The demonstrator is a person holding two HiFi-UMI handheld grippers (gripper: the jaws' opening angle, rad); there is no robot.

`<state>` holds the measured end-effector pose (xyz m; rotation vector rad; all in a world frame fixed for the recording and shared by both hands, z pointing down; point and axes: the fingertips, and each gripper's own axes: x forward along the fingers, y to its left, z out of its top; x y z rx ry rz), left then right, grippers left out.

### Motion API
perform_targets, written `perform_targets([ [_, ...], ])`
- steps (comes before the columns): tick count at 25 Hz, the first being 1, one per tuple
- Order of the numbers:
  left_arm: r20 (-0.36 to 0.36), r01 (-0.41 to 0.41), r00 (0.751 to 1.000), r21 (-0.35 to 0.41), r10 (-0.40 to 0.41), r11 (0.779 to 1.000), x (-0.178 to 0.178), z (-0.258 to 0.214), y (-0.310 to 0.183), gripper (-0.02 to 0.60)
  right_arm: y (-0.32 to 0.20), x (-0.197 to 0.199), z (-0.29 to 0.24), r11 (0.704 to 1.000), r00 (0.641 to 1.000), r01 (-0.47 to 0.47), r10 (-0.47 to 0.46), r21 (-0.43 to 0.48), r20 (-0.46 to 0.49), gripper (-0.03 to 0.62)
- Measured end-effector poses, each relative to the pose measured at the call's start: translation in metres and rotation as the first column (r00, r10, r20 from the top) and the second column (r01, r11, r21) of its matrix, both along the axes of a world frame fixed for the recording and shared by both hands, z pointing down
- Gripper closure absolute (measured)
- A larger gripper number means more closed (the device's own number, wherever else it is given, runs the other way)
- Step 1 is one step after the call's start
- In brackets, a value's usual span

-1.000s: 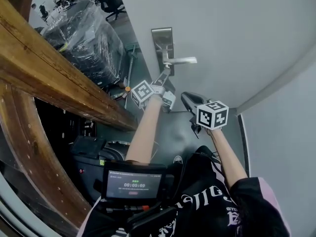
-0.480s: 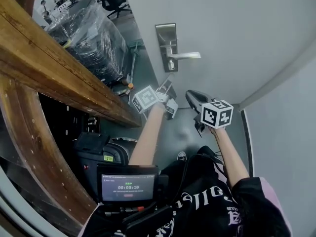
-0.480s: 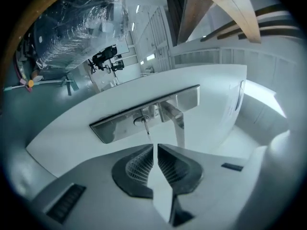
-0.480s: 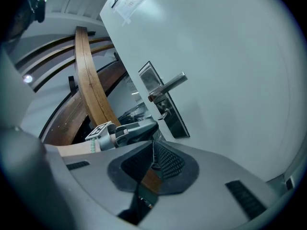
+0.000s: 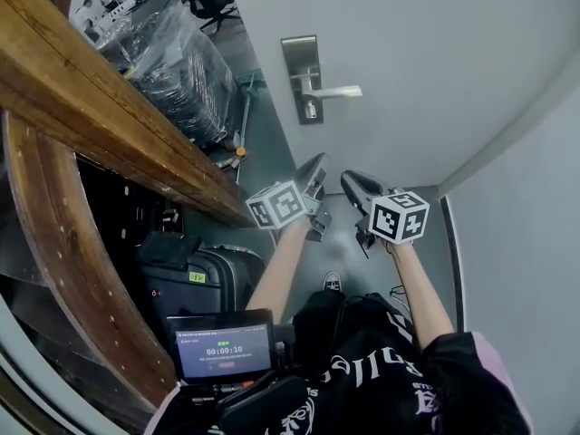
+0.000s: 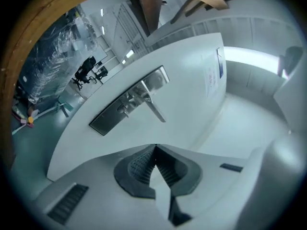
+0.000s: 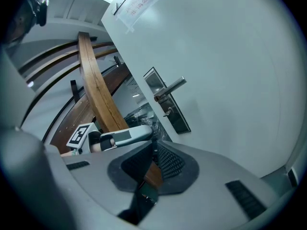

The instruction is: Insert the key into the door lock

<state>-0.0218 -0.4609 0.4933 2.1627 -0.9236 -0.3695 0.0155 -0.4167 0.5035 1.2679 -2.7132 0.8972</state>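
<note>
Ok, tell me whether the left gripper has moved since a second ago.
Yes. The left gripper has pulled back from the rectangular steel lock plate, down toward the person.

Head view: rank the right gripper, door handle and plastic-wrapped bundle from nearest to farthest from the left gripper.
From the left gripper:
1. right gripper, close beside it on the right.
2. door handle, ahead on the door.
3. plastic-wrapped bundle, far off to the left.
</note>
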Motion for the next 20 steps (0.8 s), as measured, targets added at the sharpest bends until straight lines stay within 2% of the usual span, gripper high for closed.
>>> perform_targets([
  [3, 0.123, 0.014, 0.992, 0.064, -0.022, 0.998, 0.01, -0.012, 0.027, 0.577, 0.022, 0.008, -0.003, 1.0, 1.0, 0.007, -0.007, -0.001, 0.01, 0.556],
  [6, 0.244, 0.009, 0.969, 0.124, -0.039, 0.992, 0.029, -0.024, 0.059, 0.577, 0.047, 0.023, -0.01, 1.0, 1.0, 0.013, -0.013, -0.001, 0.02, 0.556],
  [11, 0.446, -0.017, 0.891, 0.216, -0.083, 0.976, 0.058, -0.03, 0.131, 0.577, 0.109, 0.049, -0.015, 0.999, 0.998, 0.037, -0.037, 0.001, 0.04, 0.556],
  [18, 0.553, -0.041, 0.824, 0.275, -0.124, 0.96, 0.088, -0.022, 0.241, 0.577, 0.208, 0.075, -0.012, 0.995, 0.995, 0.098, -0.099, 0.027, 0.03, 0.556],
  [20, 0.569, -0.048, 0.814, 0.271, -0.12, 0.961, 0.092, -0.015, 0.269, 0.577, 0.232, 0.078, -0.011, 0.994, 0.993, 0.108, -0.109, 0.026, 0.034, 0.556],
])
